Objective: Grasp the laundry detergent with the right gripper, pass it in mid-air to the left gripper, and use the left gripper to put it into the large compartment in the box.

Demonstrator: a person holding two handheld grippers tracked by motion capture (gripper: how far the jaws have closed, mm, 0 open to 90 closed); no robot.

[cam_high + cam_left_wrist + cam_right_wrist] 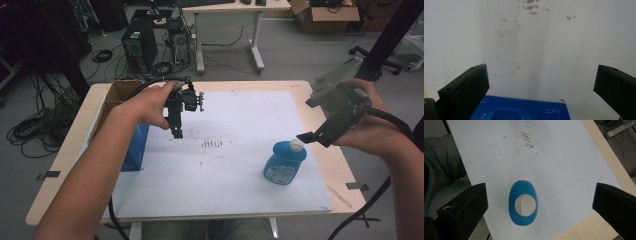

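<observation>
Now right gripper (pixel 306 136) above bottle (pixel 285 162), jaws wide apart, gripping nothing; bottle upright near bench's right edge, toward front; left gripper (pixel 176 131) over bench middle, jaws wide, empty; blue box (pixel 520 109) near left edge.

Dim, even room light is falling across the scene, leaving a bluish cast. The white sheet (pixel 240 150) is showing no glare and only faint shadows. Both gripper views are looking soft and slightly grainy.

A lab or tech workroom: computer towers (pixel 140 42) and tangled cables (pixel 30 131) on the floor, desk (pixel 235 7) beyond the tabletop (pixel 320 165).
</observation>
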